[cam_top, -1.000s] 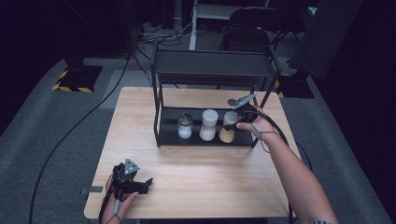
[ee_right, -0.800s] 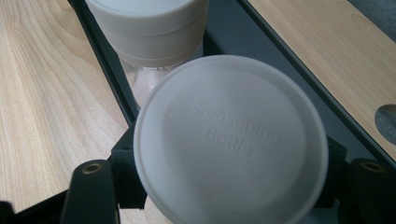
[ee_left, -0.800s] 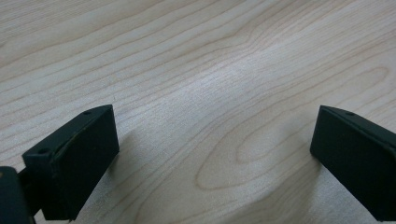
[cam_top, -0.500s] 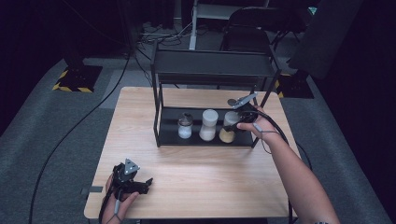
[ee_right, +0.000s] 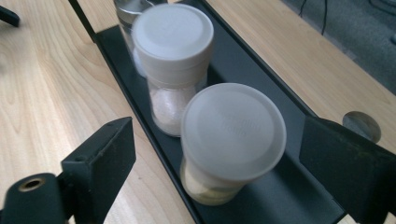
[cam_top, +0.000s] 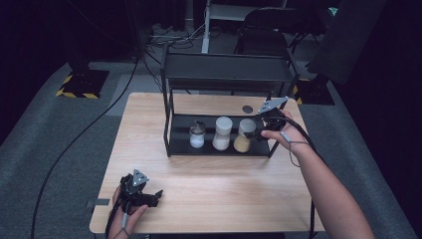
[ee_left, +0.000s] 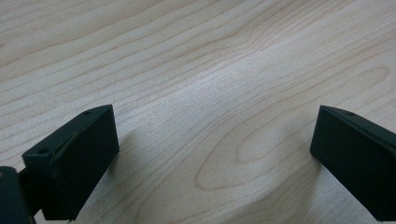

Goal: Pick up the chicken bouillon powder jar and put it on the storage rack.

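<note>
Jar with yellow-tan contents (ee_right: 232, 140) sits between the right gripper (ee_right: 224, 177) jaws, on the bottom tray of the black rack (cam_top: 219, 149). Right gripper view: jaws wide apart, one on each side of the jar's translucent cap, visible gap on both sides, no contact. Jaws not clamped on anything. Just past that jar, farther out from the jaws, is a white-capped grinder (ee_right: 173, 60) with white grains, close to the first jar; can't tell if they touch. Beyond it is a third jar (ee_right: 128, 9) with a metal top, mostly hidden behind the grinder. High view: the three stand in a row on the rack's lower shelf, yellow one (cam_top: 243, 135) nearest the right gripper (cam_top: 262, 128), white grinder (cam_top: 222, 133) in the middle, small metal-topped jar (cam_top: 197, 135) farthest from it. Right hand (cam_top: 286, 133) holds the gripper at the rack's open right end, grey plate up. A round dark grommet (ee_right: 360, 125) in the table (cam_top: 209, 194) shows just outside one right jaw. Left gripper (cam_top: 149, 198) is near the table's front-left corner, well apart from the rack, held in the left hand (cam_top: 124, 214). Left gripper view: jaws spread wide, bare wood grain between them, holding nothing, low over the tabletop (ee_left: 210, 93); can't tell if they touch it.
</note>
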`<state>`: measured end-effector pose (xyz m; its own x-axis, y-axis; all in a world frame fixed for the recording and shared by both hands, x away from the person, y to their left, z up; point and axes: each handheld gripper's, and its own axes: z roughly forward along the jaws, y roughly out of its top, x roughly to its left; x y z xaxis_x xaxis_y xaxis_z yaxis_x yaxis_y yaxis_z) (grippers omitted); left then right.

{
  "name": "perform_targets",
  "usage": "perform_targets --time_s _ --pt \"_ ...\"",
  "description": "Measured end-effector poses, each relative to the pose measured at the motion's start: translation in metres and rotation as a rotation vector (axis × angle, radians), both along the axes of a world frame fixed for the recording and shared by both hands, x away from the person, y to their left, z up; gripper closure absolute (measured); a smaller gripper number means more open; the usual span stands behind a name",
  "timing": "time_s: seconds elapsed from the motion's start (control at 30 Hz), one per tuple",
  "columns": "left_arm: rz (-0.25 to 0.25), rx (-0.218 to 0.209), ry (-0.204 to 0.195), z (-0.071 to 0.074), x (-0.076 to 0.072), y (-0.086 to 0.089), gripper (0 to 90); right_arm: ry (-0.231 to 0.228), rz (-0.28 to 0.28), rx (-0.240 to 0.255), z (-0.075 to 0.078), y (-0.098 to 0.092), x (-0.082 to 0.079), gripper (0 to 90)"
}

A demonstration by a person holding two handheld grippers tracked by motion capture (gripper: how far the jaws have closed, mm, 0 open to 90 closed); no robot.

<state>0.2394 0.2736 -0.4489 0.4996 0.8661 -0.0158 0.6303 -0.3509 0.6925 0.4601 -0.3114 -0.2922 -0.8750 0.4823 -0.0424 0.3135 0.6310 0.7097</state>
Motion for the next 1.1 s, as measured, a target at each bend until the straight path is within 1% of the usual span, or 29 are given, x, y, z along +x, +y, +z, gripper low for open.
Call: perform_targets --time_s 0.3,0.53,0.57,0.83,1.1 --pt "0.0 0.0 0.0 0.0 0.0 0.0 1.1 -0.027 0.018 0.024 0.008 -0.015 -0.029 9.1" --pt "0.0 0.0 0.0 0.0 0.0 0.0 1.0 -0.035 0.036 0.037 0.013 -0.026 -0.052 9.0" --pt "0.0 0.0 0.0 0.0 0.0 0.0 1.1 -0.035 0.038 0.038 0.013 -0.028 -0.057 8.9" --pt "0.001 0.0 0.0 0.0 0.0 0.0 1.0 -0.039 0.044 0.041 0.011 -0.038 -0.079 8.6" --pt "0.001 0.0 0.0 0.0 0.0 0.0 1.1 -0.039 0.047 0.045 0.006 -0.046 -0.098 8.3"
